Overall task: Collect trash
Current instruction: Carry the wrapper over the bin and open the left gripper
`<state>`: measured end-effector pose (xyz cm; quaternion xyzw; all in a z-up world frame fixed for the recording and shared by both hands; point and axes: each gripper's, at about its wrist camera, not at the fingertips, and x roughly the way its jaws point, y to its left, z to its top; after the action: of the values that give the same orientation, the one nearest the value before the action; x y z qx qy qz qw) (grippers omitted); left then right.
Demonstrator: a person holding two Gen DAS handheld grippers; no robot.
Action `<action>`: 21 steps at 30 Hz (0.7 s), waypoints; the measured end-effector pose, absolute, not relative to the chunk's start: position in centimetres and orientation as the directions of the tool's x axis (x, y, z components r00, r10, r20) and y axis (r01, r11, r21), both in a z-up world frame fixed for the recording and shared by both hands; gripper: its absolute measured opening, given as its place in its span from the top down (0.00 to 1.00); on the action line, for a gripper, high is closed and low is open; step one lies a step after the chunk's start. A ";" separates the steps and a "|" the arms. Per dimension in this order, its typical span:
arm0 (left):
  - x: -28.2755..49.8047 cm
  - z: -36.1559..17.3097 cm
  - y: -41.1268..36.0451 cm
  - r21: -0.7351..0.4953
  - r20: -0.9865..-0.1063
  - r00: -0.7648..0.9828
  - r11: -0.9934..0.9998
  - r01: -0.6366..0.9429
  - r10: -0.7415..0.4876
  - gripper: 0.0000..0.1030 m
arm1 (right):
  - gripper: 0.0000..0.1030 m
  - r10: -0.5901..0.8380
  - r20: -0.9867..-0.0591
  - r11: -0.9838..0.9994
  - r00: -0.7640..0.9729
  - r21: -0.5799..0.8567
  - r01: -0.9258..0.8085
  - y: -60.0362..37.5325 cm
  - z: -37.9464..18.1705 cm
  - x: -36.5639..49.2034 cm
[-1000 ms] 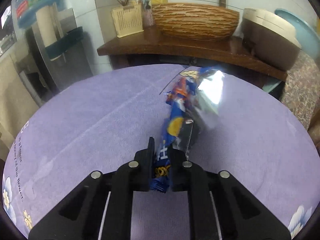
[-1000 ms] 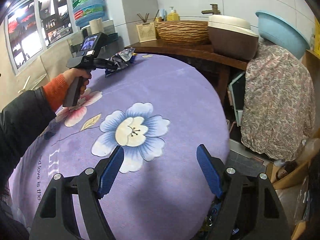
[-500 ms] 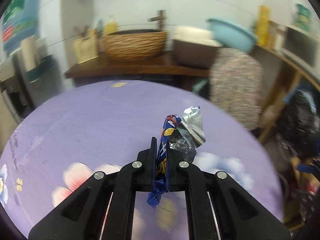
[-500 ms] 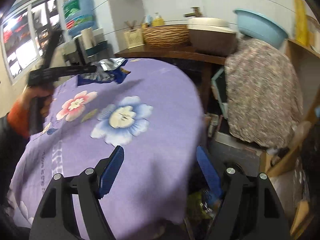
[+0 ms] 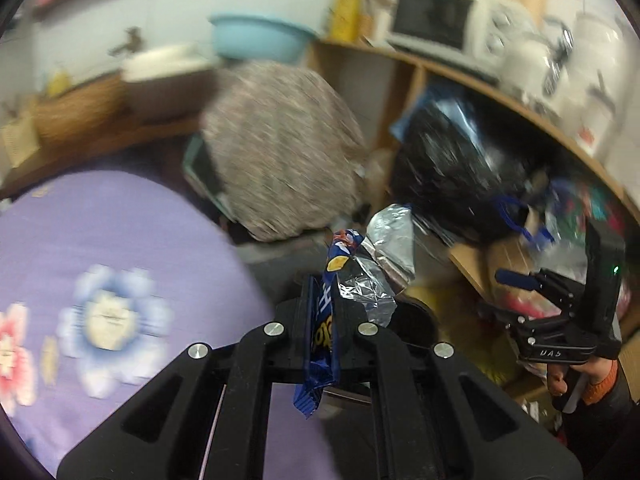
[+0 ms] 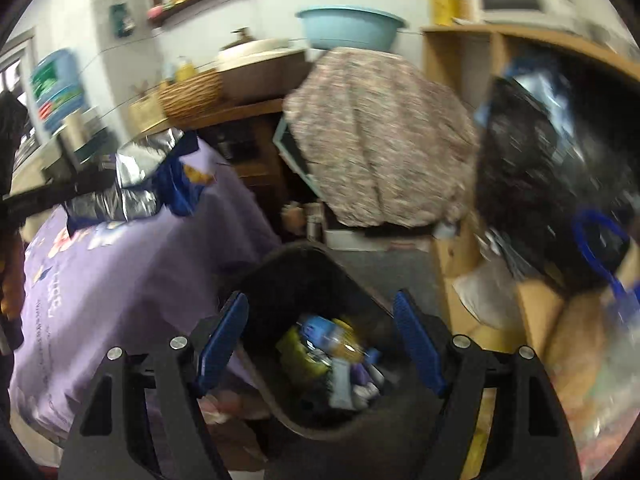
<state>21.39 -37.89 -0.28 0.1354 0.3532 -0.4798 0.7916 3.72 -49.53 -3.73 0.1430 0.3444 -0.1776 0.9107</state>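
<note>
My left gripper [image 5: 324,304] is shut on a blue snack wrapper [image 5: 324,332] whose crumpled silver foil end [image 5: 384,248] sticks up past the fingers. It hangs beyond the edge of the purple flowered table [image 5: 100,232]. In the right wrist view the same wrapper [image 6: 136,176] floats over the table's edge at the left, above and left of the bin. My right gripper [image 6: 320,340] stands open with nothing between its blue pads [image 6: 224,340]. Below it is a dark trash bin [image 6: 304,264] with several pieces of trash [image 6: 332,352] inside.
An object draped in patterned cloth [image 6: 380,136] stands behind the bin. A black bag [image 6: 532,176] fills the wooden shelf [image 6: 460,60] on the right. A blue basin [image 6: 348,28] and a wicker basket [image 6: 192,92] sit at the back. A microwave [image 5: 436,20] is on the shelf top.
Both grippers have swung right, from over the table to its edge. The bin has come into view under the right gripper. The wrapper stays clamped in the left gripper.
</note>
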 end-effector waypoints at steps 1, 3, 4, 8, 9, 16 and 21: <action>20.7 -1.1 -39.1 -0.133 -0.705 0.267 0.492 0.860 -0.657 0.94 | 0.28 -0.232 -0.681 0.890 0.695 0.140 0.435 -49.9 -4.1 3.1; 19.4 -3.3 -41.5 -0.139 -0.738 0.233 0.481 0.865 -0.633 0.94 | 0.28 -0.257 -0.691 0.875 0.675 0.129 0.466 -50.5 -5.3 1.9; 19.1 -4.3 -42.3 -0.135 -0.752 0.226 0.480 0.867 -0.620 0.94 | 0.28 -0.269 -0.694 0.870 0.668 0.122 0.477 -50.6 -5.7 1.4; 18.2 -8.4 -44.8 -0.133 -0.809 0.191 0.489 0.862 -0.556 0.93 | 0.28 -0.283 -0.709 0.857 0.646 0.117 0.503 -51.2 -7.9 0.2; 18.1 -9.5 -45.2 -0.121 -0.824 0.191 0.495 0.861 -0.534 0.93 | 0.28 -0.286 -0.712 0.854 0.642 0.115 0.508 -51.3 -8.2 0.0; 18.7 -14.2 -46.4 -0.134 -0.880 0.148 0.534 0.835 -0.452 0.48 | 0.28 -0.279 -0.724 0.836 0.631 0.141 0.531 -52.2 -9.6 -0.9; 18.9 -13.1 -45.5 -0.147 -0.857 0.174 0.554 0.820 -0.485 0.33 | 0.28 -0.281 -0.725 0.826 0.629 0.151 0.543 -52.3 -9.9 -1.5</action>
<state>18.89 -45.49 -13.08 0.1776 0.4705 -0.4376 0.7454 -1.47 -52.31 -9.91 0.1806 0.3622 -0.2328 0.8843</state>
